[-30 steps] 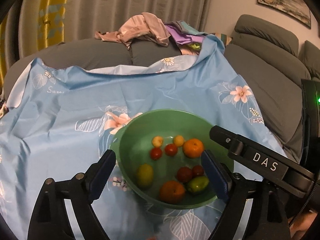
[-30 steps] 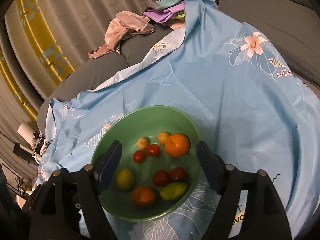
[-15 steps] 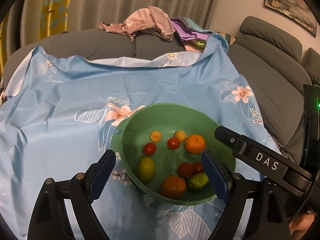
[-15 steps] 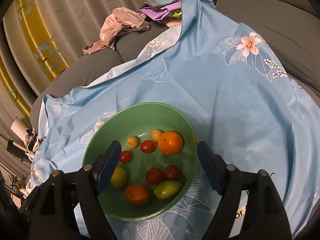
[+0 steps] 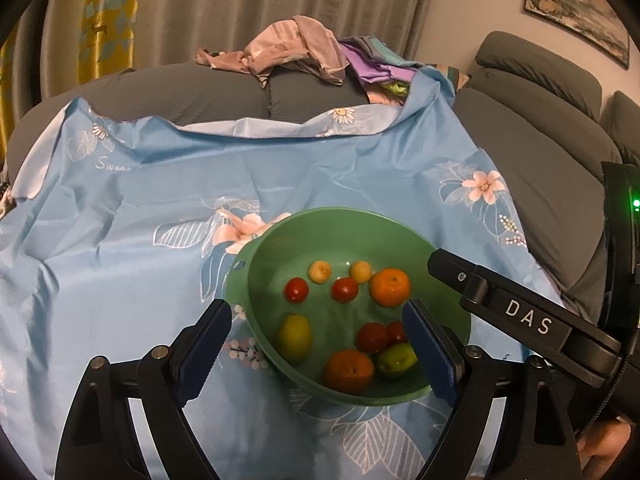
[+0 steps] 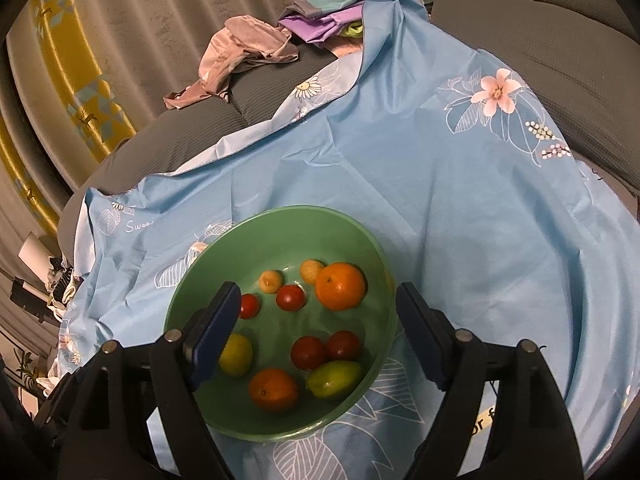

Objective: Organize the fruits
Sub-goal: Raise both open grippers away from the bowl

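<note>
1. On light-blue floral cloth (image 5: 168,280) spread over grey upholstered sofa (image 5: 540,152): round green plastic bowl (image 5: 400,236), upright, holding all the fruit
2. Inside bowl, far side, left wrist view: two small pale-yellow round fruits (image 5: 320,271), two small red tomatoes (image 5: 297,289), one large orange (image 5: 390,286) at right, just beside the right-hand yellow fruit
3. Near side of bowl: yellow-green lemon-like fruit (image 5: 295,336) at left, second orange (image 5: 349,369) nearest the rim, two dark-red round fruits (image 5: 372,337) touching each other, green oval fruit (image 5: 396,360) just below them
4. Left gripper (image 5: 316,354): jaws spread wide, nothing between the blue pads (image 5: 206,344), hovering above near rim of bowl, one pad outside the left wall, other overlapping the right side
5. Right gripper (image 6: 318,336): jaws released, lately widening a little further, nothing clasped; left pad (image 6: 212,332) overlapping bowl interior in front of the yellow-green fruit, right pad beside the right rim
6. Black bar marked "DAS" (image 5: 524,322) crossing right side of left wrist view, belonging to the other gripper
7. Behind the cloth: crumpled pinkish-beige garment (image 5: 288,50) and purple folded fabric (image 5: 372,68) heaped on sofa back, grey curtain (image 5: 260,8) beyond, framed picture (image 5: 576,4) on wall at upper right
</note>
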`<state>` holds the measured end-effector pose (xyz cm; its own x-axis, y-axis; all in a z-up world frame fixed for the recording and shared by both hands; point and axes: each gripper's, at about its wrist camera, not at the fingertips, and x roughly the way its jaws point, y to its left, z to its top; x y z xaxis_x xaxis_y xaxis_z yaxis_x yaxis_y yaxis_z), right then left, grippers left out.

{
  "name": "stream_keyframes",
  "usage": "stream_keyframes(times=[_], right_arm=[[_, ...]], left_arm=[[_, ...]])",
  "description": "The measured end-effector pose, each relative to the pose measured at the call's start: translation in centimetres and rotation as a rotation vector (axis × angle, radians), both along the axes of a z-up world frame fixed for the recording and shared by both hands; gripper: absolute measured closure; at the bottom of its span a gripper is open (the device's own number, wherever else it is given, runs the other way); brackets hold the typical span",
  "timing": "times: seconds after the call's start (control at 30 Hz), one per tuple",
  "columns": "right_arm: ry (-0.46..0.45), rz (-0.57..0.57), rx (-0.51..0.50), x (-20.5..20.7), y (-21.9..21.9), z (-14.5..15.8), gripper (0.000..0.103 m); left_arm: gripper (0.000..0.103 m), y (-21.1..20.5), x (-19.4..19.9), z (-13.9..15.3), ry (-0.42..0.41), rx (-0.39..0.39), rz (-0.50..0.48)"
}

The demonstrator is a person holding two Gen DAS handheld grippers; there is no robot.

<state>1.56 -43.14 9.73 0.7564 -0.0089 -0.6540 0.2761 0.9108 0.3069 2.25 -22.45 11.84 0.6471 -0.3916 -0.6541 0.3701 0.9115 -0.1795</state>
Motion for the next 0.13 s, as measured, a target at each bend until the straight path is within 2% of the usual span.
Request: stream_keyframes(times=[0.13], right_arm=[[-0.004, -0.002, -0.004, -0.16, -0.01, 0.16, 0.021]], left_arm=[[0.016, 0.30, 0.02, 0.10, 0.004, -0.006, 0.004]])
